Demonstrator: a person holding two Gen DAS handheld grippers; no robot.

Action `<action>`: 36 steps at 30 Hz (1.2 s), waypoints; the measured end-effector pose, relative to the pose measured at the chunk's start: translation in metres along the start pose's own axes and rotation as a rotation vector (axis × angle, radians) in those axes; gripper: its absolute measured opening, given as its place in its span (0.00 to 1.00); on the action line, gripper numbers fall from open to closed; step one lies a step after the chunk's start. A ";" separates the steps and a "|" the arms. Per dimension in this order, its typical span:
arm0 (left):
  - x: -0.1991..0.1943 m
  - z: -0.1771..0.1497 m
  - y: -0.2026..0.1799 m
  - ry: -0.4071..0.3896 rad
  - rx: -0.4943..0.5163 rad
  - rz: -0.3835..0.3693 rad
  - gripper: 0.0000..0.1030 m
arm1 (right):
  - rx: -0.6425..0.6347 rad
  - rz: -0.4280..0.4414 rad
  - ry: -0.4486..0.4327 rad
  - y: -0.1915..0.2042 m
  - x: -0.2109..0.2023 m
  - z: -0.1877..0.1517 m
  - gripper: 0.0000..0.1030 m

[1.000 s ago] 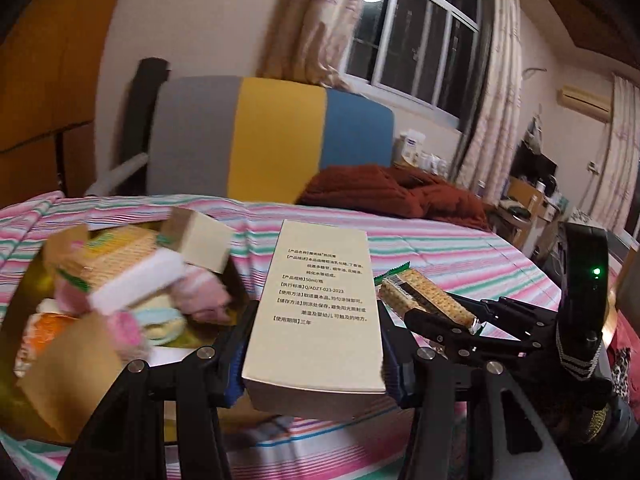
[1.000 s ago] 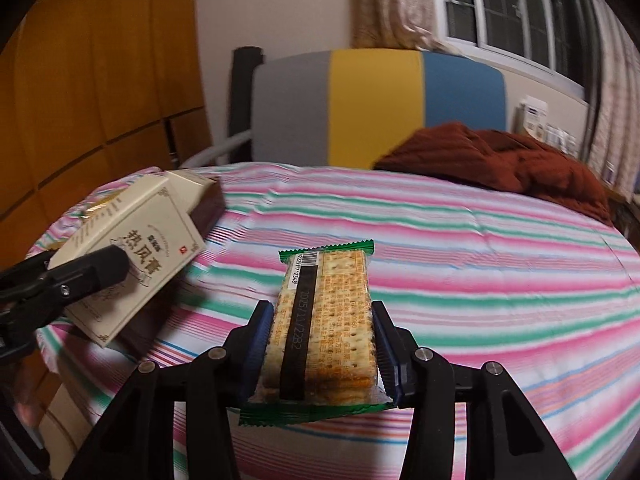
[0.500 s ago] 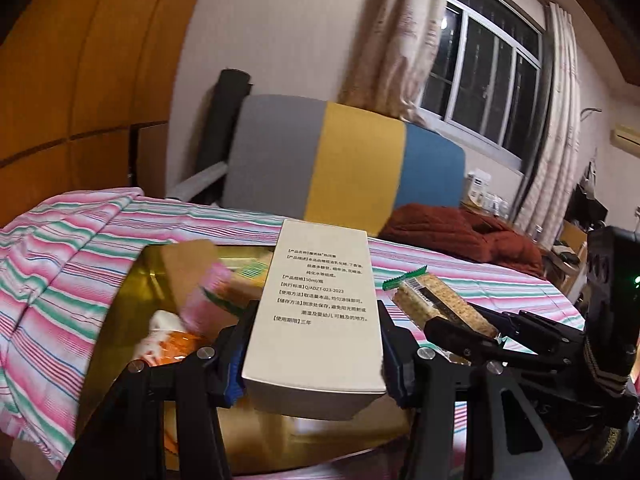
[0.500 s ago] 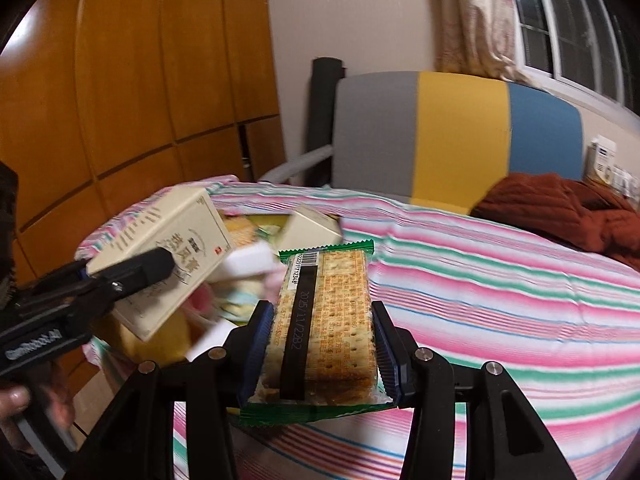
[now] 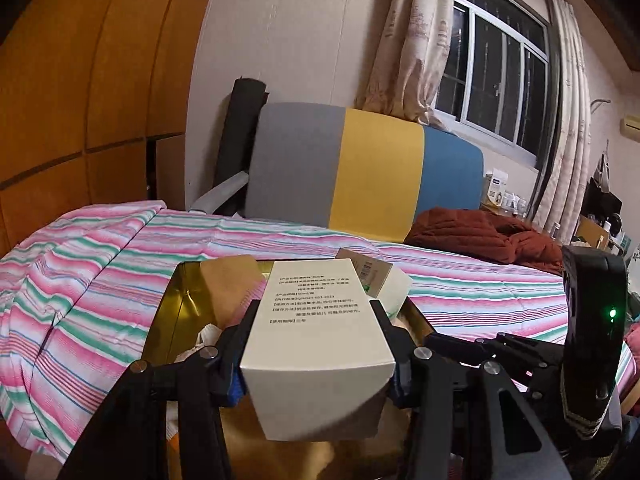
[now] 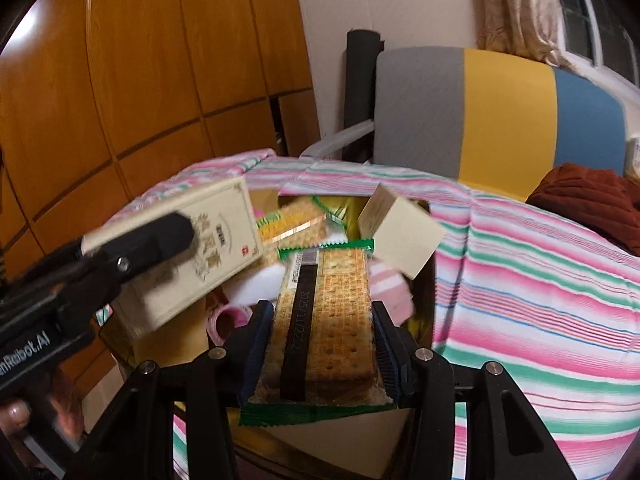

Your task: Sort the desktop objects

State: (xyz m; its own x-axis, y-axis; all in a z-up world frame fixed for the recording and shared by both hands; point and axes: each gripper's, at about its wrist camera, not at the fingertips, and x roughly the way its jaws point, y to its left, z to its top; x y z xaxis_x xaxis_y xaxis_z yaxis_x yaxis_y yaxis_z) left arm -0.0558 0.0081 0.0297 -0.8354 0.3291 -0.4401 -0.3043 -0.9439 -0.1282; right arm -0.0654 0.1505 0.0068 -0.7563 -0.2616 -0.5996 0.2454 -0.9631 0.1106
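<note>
My left gripper [image 5: 315,309] has a cream box with printed text [image 5: 316,344] between its pads, and its jaws are closing on it. The box hangs over a gold tray [image 5: 168,320] of snacks. In the right wrist view the same box [image 6: 224,236] sits at the left, a black finger [image 6: 160,240] across its face. My right gripper [image 6: 320,316] is shut on a cracker packet with green ends [image 6: 336,320], held above the tray's contents. The right tool's black body [image 5: 592,320] shows at the right of the left wrist view.
In the tray lie a small cream cube box [image 6: 400,232], another cracker packet [image 6: 296,224] and pink and white wrapped items [image 6: 388,284]. A striped cloth [image 5: 100,264] covers the table. Behind stand a grey, yellow and blue chair [image 5: 372,168], a rust-brown blanket [image 5: 480,232] and wooden panels [image 6: 140,80].
Both grippers have swung left, each keeping its load, and now hang over the gold tray. The cracker packet has gone from above the bare cloth to above the tray's contents.
</note>
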 end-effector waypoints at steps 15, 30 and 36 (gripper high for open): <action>0.062 0.009 0.032 0.101 -0.052 0.068 0.50 | 0.014 -0.009 -0.013 -0.008 -0.014 -0.021 0.55; 0.048 -0.009 0.050 0.158 -0.044 0.089 0.71 | 0.019 0.012 -0.019 -0.005 -0.017 -0.031 0.59; 0.031 -0.009 0.052 0.122 -0.042 0.073 0.72 | 0.005 0.009 -0.033 0.000 -0.022 -0.032 0.61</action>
State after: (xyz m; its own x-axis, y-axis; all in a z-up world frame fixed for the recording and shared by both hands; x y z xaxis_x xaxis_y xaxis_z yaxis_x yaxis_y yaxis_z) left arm -0.0929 -0.0316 0.0013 -0.7919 0.2565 -0.5542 -0.2235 -0.9663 -0.1279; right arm -0.0296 0.1586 -0.0056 -0.7738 -0.2718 -0.5722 0.2489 -0.9611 0.1199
